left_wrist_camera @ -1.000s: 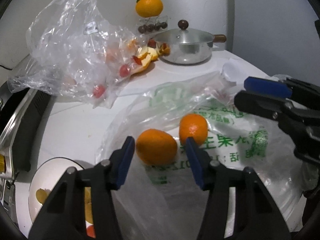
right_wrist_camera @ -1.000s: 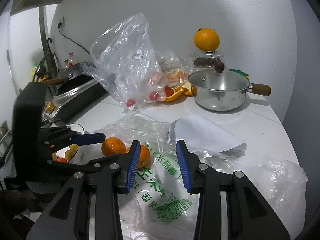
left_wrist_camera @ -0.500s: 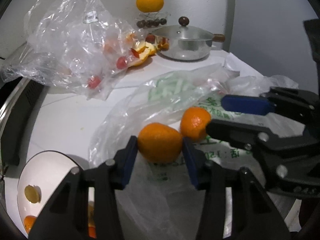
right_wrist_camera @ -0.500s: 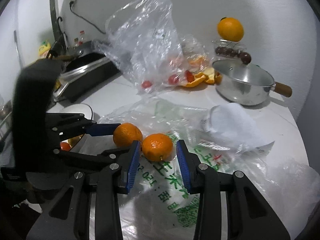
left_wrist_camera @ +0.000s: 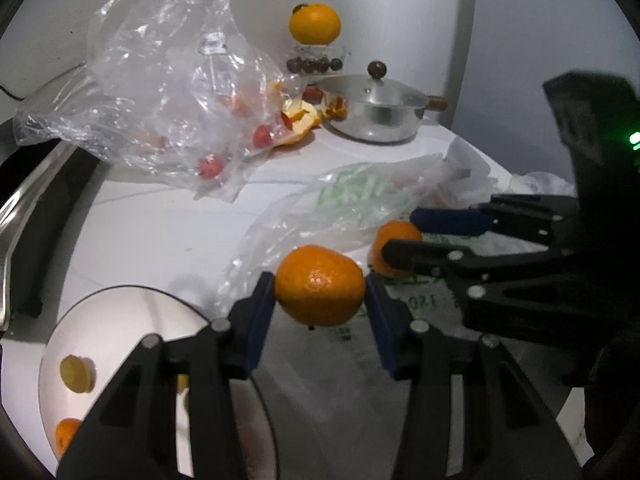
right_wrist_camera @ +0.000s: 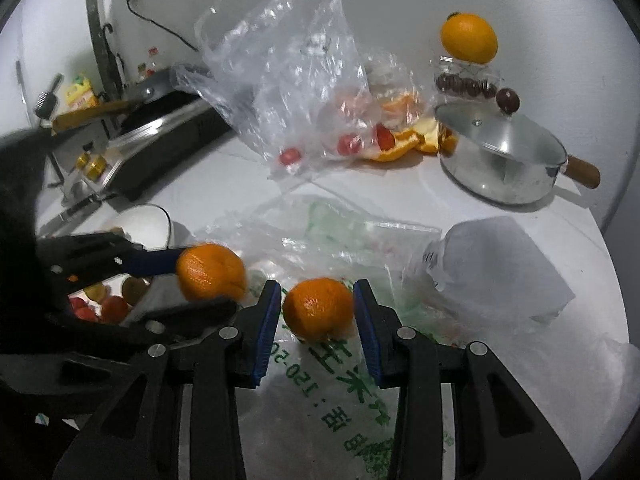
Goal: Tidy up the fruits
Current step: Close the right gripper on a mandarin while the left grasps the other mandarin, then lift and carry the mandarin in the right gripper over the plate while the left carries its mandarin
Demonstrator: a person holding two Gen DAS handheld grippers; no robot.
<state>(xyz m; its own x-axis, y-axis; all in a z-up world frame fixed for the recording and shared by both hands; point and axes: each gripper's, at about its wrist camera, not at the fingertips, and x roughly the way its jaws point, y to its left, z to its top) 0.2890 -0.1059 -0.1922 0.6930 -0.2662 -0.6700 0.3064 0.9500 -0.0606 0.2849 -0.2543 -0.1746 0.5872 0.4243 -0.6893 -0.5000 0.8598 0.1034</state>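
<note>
Left gripper (left_wrist_camera: 320, 300): clamping the nearer mandarin (left_wrist_camera: 319, 285) between blue pads, its jaws having just closed onto it; fruit raised beside the white plate (left_wrist_camera: 120, 312).
Right gripper (right_wrist_camera: 314, 312): straddling the second mandarin (right_wrist_camera: 318, 308); narrow gaps showing at both pads, jaws not gripping.
Second mandarin: sitting on the printed plastic bag (right_wrist_camera: 332, 392) on the table (left_wrist_camera: 160, 232).
Materials: dimpled, glossy orange rinds; crinkled clear bag (left_wrist_camera: 160, 80) with small red fruits; smooth round steel pot (left_wrist_camera: 374, 116) with wooden handle.
Plate: holding cut yellow and red fruit.
</note>
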